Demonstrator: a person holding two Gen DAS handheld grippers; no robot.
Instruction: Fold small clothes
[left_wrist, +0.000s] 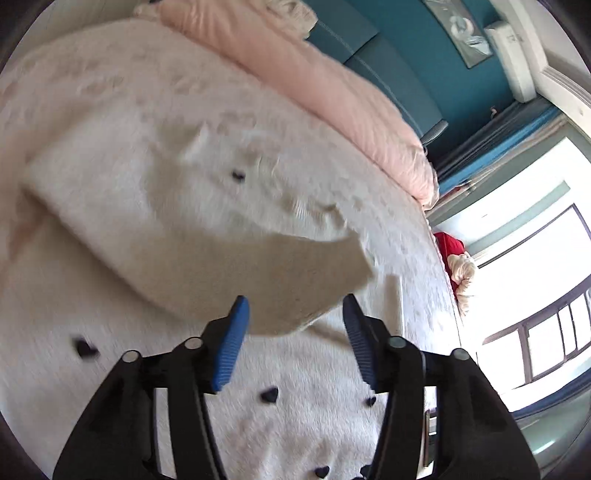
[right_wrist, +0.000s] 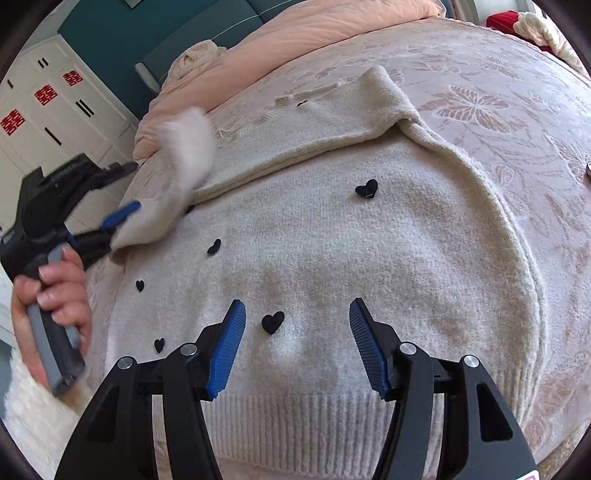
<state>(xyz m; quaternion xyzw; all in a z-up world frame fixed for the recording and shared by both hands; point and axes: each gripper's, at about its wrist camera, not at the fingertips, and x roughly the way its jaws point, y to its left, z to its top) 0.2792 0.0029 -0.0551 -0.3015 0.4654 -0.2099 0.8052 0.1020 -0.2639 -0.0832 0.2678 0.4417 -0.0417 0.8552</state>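
Observation:
A cream knit sweater with small black hearts lies flat on the bed, ribbed hem toward me. Its right sleeve is folded across the chest. My right gripper is open and empty, hovering over the lower body of the sweater. My left gripper is open; in the right wrist view it shows at the left, right beside the cuff of the left sleeve, which is blurred and lifted. In the left wrist view that sleeve hangs just past the fingertips.
The bed has a pale pink butterfly-pattern cover and a rolled pink duvet at the far side. White wardrobe doors stand at the left. A red and cream bundle lies at the far right. A window is beyond the bed.

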